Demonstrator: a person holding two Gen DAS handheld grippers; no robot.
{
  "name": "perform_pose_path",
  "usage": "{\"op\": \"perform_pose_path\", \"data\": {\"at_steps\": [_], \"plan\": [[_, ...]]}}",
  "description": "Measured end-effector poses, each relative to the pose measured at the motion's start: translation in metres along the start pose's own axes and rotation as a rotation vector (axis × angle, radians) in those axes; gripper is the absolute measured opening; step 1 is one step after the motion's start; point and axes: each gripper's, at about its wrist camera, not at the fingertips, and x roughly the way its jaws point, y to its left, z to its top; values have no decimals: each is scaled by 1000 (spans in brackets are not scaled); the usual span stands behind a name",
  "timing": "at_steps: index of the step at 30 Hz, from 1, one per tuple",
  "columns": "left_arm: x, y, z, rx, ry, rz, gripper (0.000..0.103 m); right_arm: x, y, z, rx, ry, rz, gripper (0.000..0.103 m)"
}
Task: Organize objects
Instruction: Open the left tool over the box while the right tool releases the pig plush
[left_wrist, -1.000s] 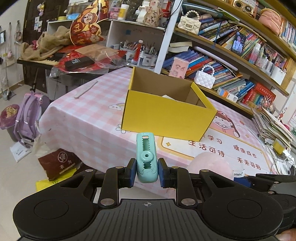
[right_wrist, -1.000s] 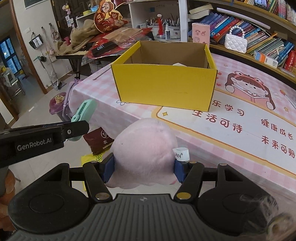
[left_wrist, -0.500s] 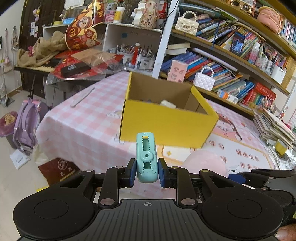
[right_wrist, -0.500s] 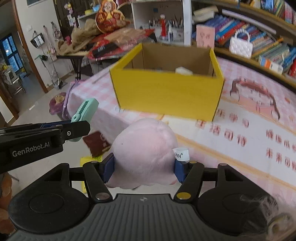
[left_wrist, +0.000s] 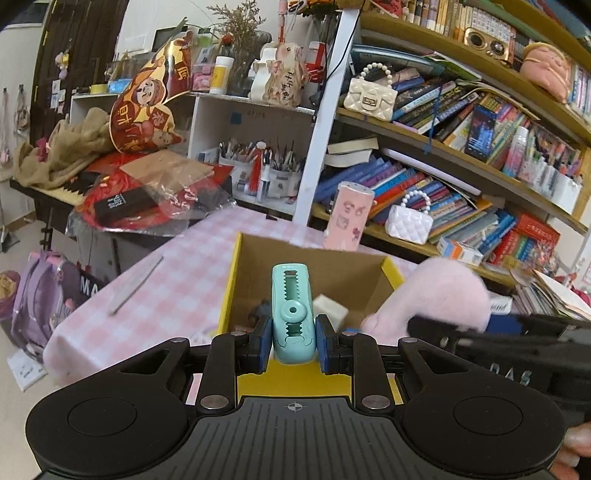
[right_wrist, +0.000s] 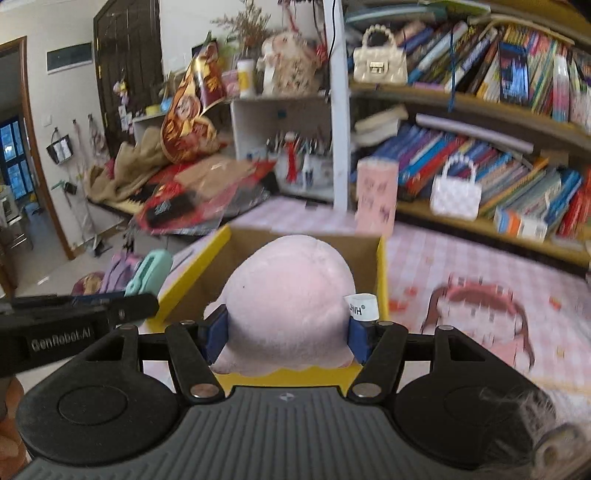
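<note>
**Both loads over the box**

While both grippers hung above the yellow box (left_wrist: 231, 280), the left gripper (left_wrist: 293, 341) clamped a teal clip (left_wrist: 291, 314) narrowly and the right gripper (right_wrist: 288, 338) squeezed a pink plush toy (right_wrist: 288, 295), clip at nine o'clock of it. Delivery looked in hand; next, I judged, each should lower and let go inside.

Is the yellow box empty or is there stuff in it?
Not empty. The open yellow box already has a small white block and something dark lying on its bottom.
</note>
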Motion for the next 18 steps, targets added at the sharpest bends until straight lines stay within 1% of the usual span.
{"op": "perform_pose_path", "data": {"at_steps": [3,6,9,13,18], "plan": [[26,-4,6,12,14,20,23,24,-8,13,-41,-8,-36,63],[51,-8,7,25,42,48,23,56,-17,19,-72,19,-64,63],[73,-11,5,38,77,69,23,83,-19,15,-111,62,-82,63],[96,-14,1,49,127,85,23,111,-16,3,-177,135,-78,64],[110,-14,-3,50,157,109,23,132,-14,-5,-223,169,-75,67]]}}
